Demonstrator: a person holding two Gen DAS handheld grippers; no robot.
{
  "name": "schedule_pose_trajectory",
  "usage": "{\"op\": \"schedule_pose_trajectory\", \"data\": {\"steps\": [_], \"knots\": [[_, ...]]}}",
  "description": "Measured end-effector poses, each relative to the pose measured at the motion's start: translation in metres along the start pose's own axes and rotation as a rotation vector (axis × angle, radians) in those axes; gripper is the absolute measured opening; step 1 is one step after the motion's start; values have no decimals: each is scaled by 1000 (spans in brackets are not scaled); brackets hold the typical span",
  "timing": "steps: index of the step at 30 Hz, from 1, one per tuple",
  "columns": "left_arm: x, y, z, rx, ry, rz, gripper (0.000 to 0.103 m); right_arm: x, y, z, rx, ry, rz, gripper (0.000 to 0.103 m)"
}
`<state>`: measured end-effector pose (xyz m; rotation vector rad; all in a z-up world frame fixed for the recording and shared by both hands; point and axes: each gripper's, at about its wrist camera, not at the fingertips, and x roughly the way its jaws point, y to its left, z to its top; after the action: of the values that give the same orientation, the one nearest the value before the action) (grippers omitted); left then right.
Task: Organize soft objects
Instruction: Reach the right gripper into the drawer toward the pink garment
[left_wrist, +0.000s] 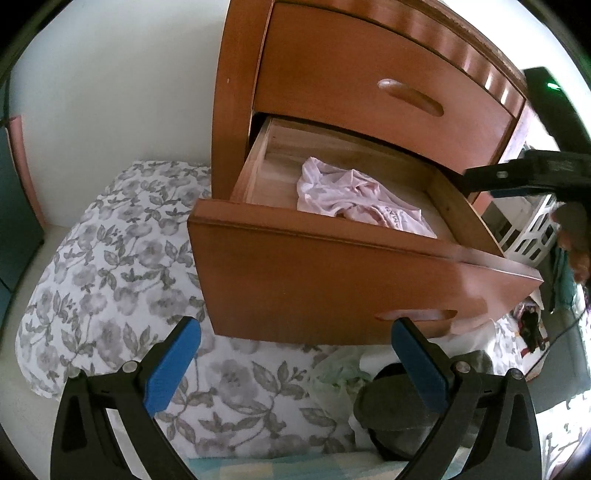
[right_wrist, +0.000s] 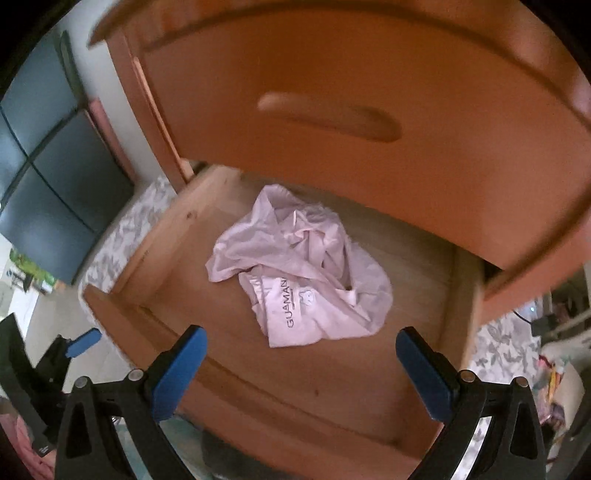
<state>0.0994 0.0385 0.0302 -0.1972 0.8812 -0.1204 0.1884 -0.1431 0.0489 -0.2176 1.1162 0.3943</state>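
Both grippers, left gripper (left_wrist: 295, 363) and right gripper (right_wrist: 301, 371), spread empty; only the right wrist view reads "GUAMAN" on the pink garment (right_wrist: 299, 269) in the open drawer (right_wrist: 155, 236).

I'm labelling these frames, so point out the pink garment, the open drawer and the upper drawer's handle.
Pink garment (right_wrist: 295, 273): right wrist view, crumpled middle.
Open drawer (left_wrist: 332, 280): left wrist view, front panel.
Upper handle (left_wrist: 410, 96): left wrist view, middle of the recessed grip.
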Motion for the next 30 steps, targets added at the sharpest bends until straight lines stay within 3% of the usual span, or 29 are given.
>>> {"op": "schedule_pose_trajectory", "data": {"steps": [9,14,30], "knots": [[14,2,-4,9,4,-37,103,71,11,13,-56,224,11,103],[20,4,-7,-3,10,-66,103,91,12,18,-54,267,7,103],[38,1,-13,18,71,-47,103,132,3,32,-75,360,-19,96]]}}
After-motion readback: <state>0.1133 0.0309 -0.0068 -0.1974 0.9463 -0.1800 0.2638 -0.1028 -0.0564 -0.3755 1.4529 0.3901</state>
